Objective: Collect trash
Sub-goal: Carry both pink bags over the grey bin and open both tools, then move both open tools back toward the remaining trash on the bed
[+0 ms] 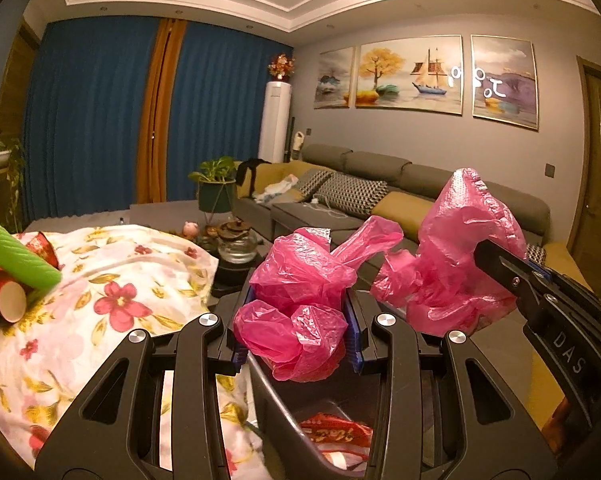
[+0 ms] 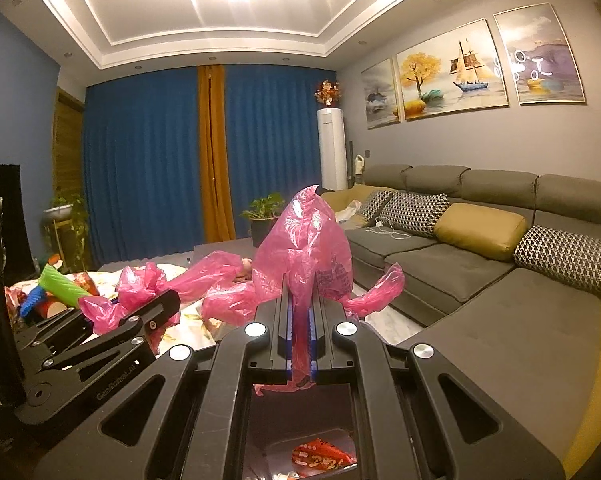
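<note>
A pink plastic bag (image 1: 300,280) is stretched between both grippers above a dark bin (image 1: 276,412). My left gripper (image 1: 298,304) is shut on one bunched side of the bag. My right gripper (image 2: 300,312) is shut on the other side of the bag (image 2: 306,240), which stands up above the fingers. The right gripper also shows in the left wrist view (image 1: 512,276), and the left one in the right wrist view (image 2: 140,312). A red wrapper (image 1: 336,436) lies in the bin, also seen in the right wrist view (image 2: 322,458).
A table with a floral cloth (image 1: 112,292) is on the left, with a green ribbed tube (image 1: 20,258) and red paper cups (image 1: 4,296) on it. A grey sofa (image 2: 480,280) runs along the right. A glass teapot (image 1: 236,244) and a potted plant (image 1: 216,188) stand beyond.
</note>
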The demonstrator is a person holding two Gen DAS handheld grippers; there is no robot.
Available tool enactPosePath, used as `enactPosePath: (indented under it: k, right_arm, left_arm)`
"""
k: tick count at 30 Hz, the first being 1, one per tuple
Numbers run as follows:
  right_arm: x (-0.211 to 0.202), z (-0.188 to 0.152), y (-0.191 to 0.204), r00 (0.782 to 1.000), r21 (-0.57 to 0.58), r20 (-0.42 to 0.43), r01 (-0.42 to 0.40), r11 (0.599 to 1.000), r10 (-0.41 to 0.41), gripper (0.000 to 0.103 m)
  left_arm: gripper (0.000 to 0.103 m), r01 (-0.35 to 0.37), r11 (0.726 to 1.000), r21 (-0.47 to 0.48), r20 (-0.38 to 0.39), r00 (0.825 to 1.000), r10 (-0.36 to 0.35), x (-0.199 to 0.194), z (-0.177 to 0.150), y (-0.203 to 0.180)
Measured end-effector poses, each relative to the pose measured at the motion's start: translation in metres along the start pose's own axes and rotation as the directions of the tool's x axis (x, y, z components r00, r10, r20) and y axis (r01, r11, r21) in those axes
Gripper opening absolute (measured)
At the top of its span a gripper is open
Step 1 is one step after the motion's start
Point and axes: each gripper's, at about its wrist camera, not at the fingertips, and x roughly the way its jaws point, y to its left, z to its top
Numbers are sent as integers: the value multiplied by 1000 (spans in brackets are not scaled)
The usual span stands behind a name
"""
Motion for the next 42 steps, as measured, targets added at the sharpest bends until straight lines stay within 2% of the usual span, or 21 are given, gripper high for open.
enactPosePath:
  k: [9,12,13,14,16,20,22,27,30,34,37,42]
  right_arm:
    - [15,-3,-1,1000,-1,-20,4,1000,-4,7]
    - [16,-3,-5,1000,1,-15,7,1000,-7,19]
    - [16,-2,-6,1000,1,-13,11,1000,-11,25]
    - [16,-2,-7,1000,4,-12,14,1000,-14,29]
    - [17,-1,-10,1000,10,-12,19,1000,-18,31]
    - [16,0,-16,999,32,-10,30,999,-30,37]
    - [15,0,-17,999,33,-6,34,999,-34,39]
    - [12,1,-17,999,40,-1,38,998,-38,46]
    - [8,1,-14,999,42,3,38,998,-38,52]
    - [5,-3,-4,1000,31,-6,22,999,-22,61]
    - [4,-7,9,1000,11,-21,1,1000,-1,64]
    - [2,-10,33,998,-2,-39,-45,999,45,64]
  left_arm:
    - [38,71,997,-25,-23,997,-72,26,-3,-2]
    - [38,93,995,-30,-34,995,-94,33,-7,-3]
    - [38,101,994,-31,-39,994,-102,35,-8,-3]
    - [40,112,993,-31,-44,993,-113,37,-10,-3]
    - [43,131,991,-30,-51,990,-132,41,-11,-4]
    - [62,137,990,-12,-67,988,-138,47,-16,-8]
    - [64,147,989,-10,-74,986,-147,47,-18,-9]
    - [80,97,995,2,-69,993,-97,41,-21,-2]
    - [85,43,999,-6,-65,997,-43,33,-20,7]
    - [88,-50,999,-18,-58,997,49,16,-17,24]
    - [89,-143,990,-17,-46,989,142,-2,-15,42]
    - [89,-251,968,-16,-35,967,250,-32,-15,69]
